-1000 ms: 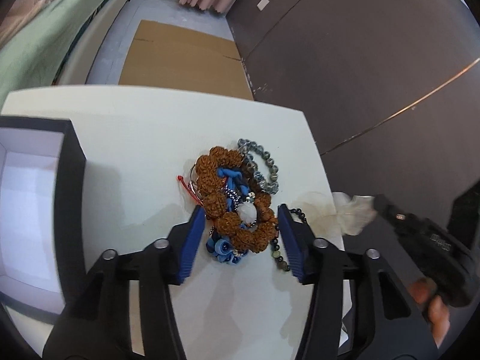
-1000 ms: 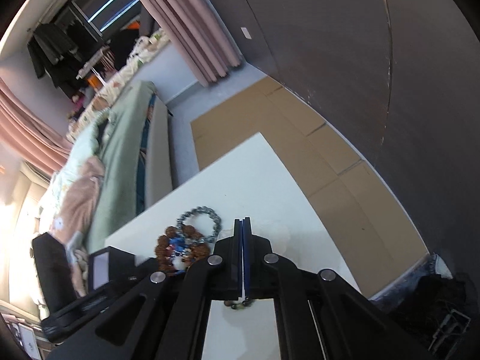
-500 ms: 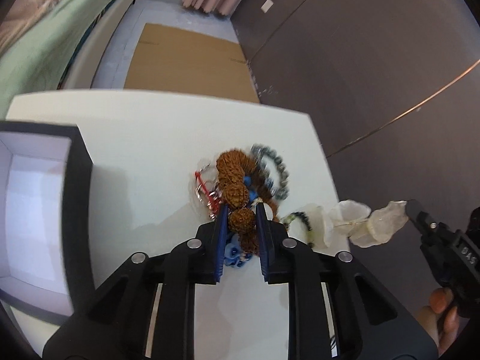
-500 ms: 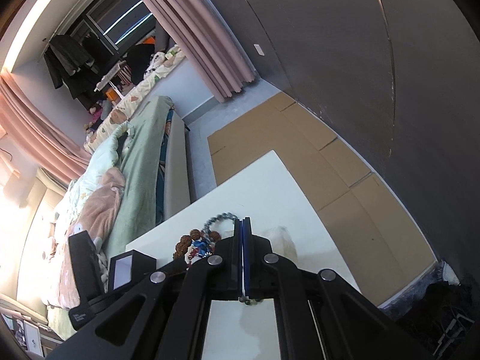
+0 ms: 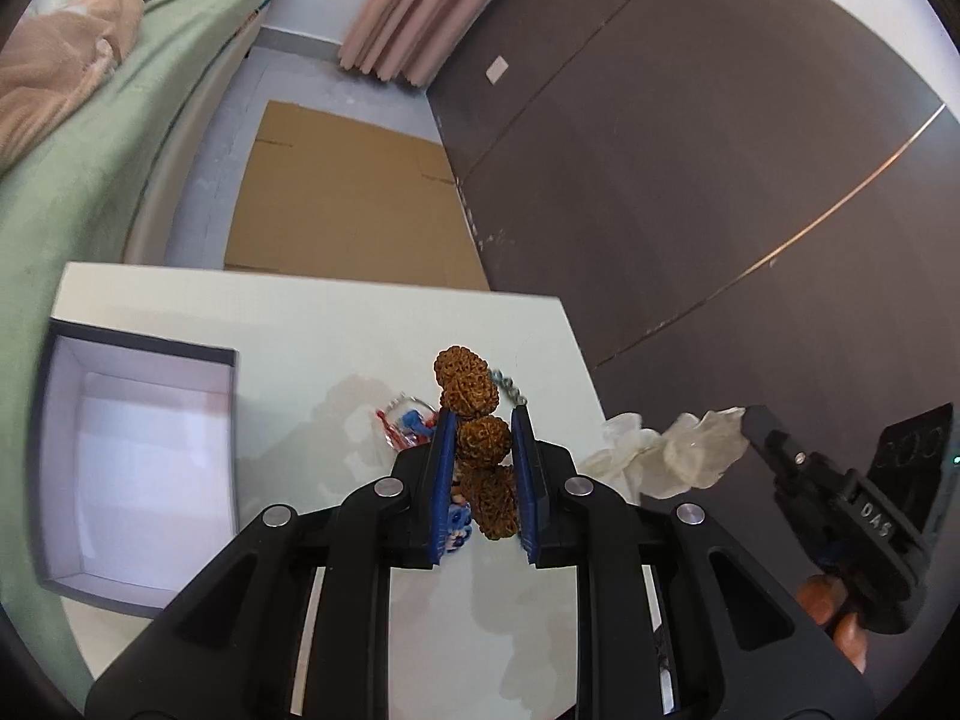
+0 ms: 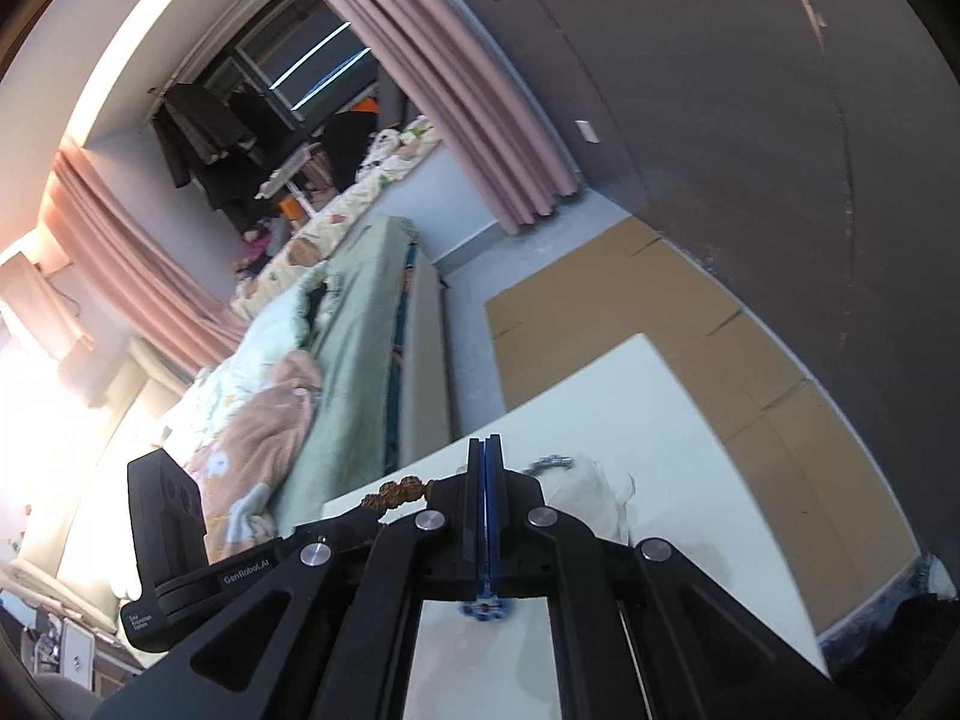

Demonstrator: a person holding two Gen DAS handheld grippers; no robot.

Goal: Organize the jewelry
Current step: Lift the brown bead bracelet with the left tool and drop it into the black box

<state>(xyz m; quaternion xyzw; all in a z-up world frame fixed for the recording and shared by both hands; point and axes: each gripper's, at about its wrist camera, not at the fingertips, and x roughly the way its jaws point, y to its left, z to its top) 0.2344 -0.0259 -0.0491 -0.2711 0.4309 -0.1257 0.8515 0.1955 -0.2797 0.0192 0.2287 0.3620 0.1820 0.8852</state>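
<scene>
The brown bead bracelet [image 5: 480, 450], a string of big knobbly seed beads, is clamped between the blue pads of the left tongs [image 5: 480, 438], above the white worktop [image 5: 336, 330]; two beads stick out past the pad tips and another sits lower between the pads. A blue flower-shaped piece [image 5: 459, 525] hangs just under the left pad, touching the brown beads. On the worktop just left of the pads lies a small tangle of red, blue and clear jewelry [image 5: 408, 423], and a short run of grey metal beads [image 5: 510, 390] shows just right of the topmost brown bead; whether it hangs from the bracelet or lies on the worktop cannot be told. Further left stands an open black box with a white lining [image 5: 138, 456], well apart from the jewelry. At the worktop's right edge the right tongs [image 5: 750, 420] are pressed shut on a crumpled translucent pouch [image 5: 678, 450], with fingers [image 5: 828, 606] showing under the black handle. In the right wrist view the two blue pads meet flat, the pouch pale beside them and a blue bead cluster [image 6: 483, 609] below. Beyond the worktop lie flattened cardboard [image 5: 342, 192] on the floor, a green-covered bed [image 5: 90, 138] and pink curtains [image 5: 408, 6].
</scene>
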